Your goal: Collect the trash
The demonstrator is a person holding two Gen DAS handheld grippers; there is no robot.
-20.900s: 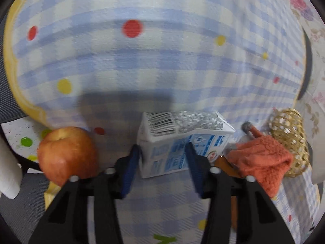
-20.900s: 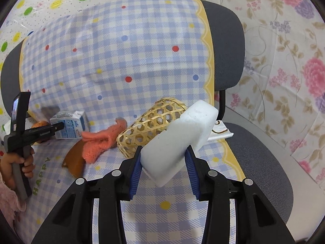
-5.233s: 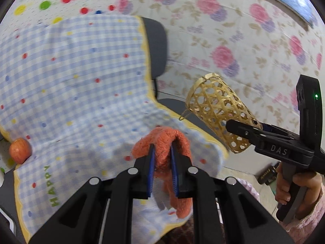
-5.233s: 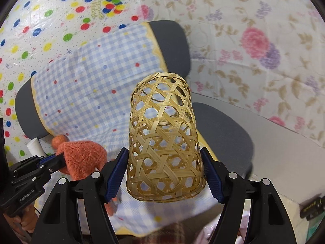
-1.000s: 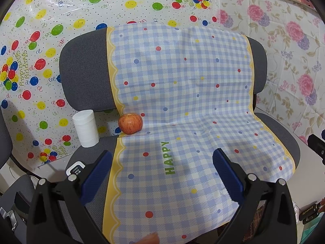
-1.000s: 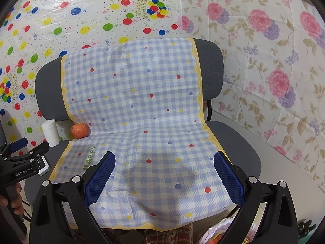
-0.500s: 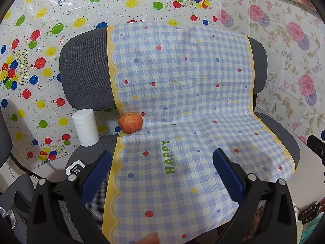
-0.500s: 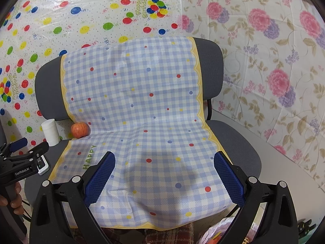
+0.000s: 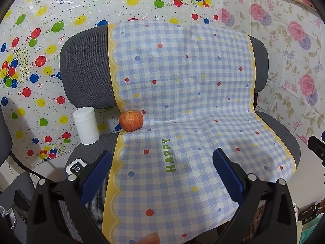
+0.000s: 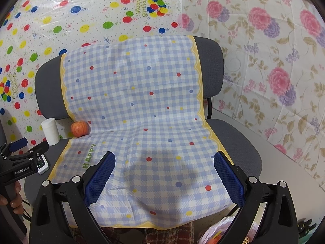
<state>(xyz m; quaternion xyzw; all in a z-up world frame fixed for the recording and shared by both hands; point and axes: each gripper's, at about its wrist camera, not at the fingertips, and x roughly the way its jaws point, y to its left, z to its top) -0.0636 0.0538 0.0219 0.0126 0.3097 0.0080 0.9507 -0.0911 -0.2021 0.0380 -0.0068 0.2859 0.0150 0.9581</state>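
My left gripper is open and empty, held back in front of the chair seat. My right gripper is open and empty too, above the seat's front edge. The left gripper also shows in the right wrist view at the far left. A red apple rests at the back left of the blue checked cloth covering the grey chair. A bag holding collected items shows at the bottom edge below the seat. An orange scrap peeks in at the bottom of the left wrist view.
A white paper roll stands on the chair left of the apple. A small white device lies on the seat's left side. Balloon-print and floral sheets cover the walls behind.
Nothing has visibly moved in the last second. Earlier, the left gripper held the orange cloth and the right held the woven basket; both are now empty.
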